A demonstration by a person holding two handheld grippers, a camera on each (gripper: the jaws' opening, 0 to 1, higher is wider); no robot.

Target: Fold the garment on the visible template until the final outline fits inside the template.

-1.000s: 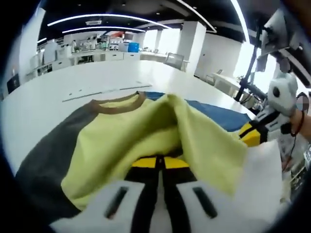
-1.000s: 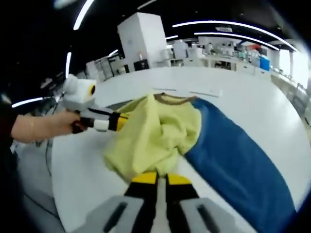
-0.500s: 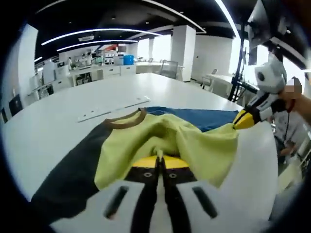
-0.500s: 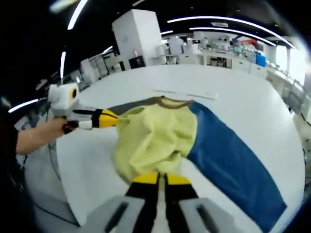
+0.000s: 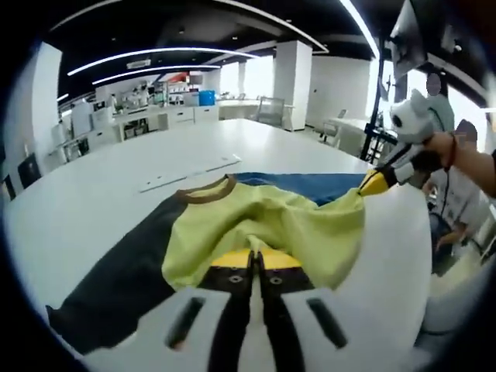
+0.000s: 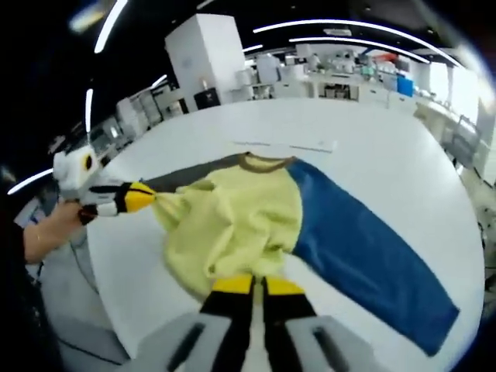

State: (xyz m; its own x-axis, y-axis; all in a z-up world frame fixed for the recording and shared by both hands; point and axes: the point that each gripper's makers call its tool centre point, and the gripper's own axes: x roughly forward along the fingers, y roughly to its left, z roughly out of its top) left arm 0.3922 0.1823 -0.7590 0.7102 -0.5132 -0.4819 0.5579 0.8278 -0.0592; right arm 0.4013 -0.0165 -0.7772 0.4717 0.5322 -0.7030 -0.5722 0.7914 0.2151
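Note:
A long-sleeved garment lies on the white table [image 5: 85,209], with a yellow body [image 5: 263,217], a brown collar [image 5: 205,192], a dark grey sleeve [image 5: 116,287] and a blue sleeve [image 5: 310,184]. My left gripper [image 5: 253,260] is shut on the yellow hem, which is lifted towards me. In the right gripper view the yellow body [image 6: 232,217] spreads between my right gripper [image 6: 249,283], shut on its near hem, and the left gripper [image 6: 139,198] at the left. The blue sleeve [image 6: 364,248] runs out flat to the right. The right gripper [image 5: 372,182] grips the hem's other corner.
Pale strips [image 5: 190,172] lie on the table beyond the collar, also pale strips [image 6: 287,145]. A person's hand [image 5: 446,147] holds the right gripper past the table's edge. A white pillar [image 5: 294,74], benches and a chair [image 5: 271,112] stand far behind.
The two grippers have drawn apart, and the bunched yellow body has stretched out flatter between them. Both stay shut on the hem. The sleeves still lie on the table.

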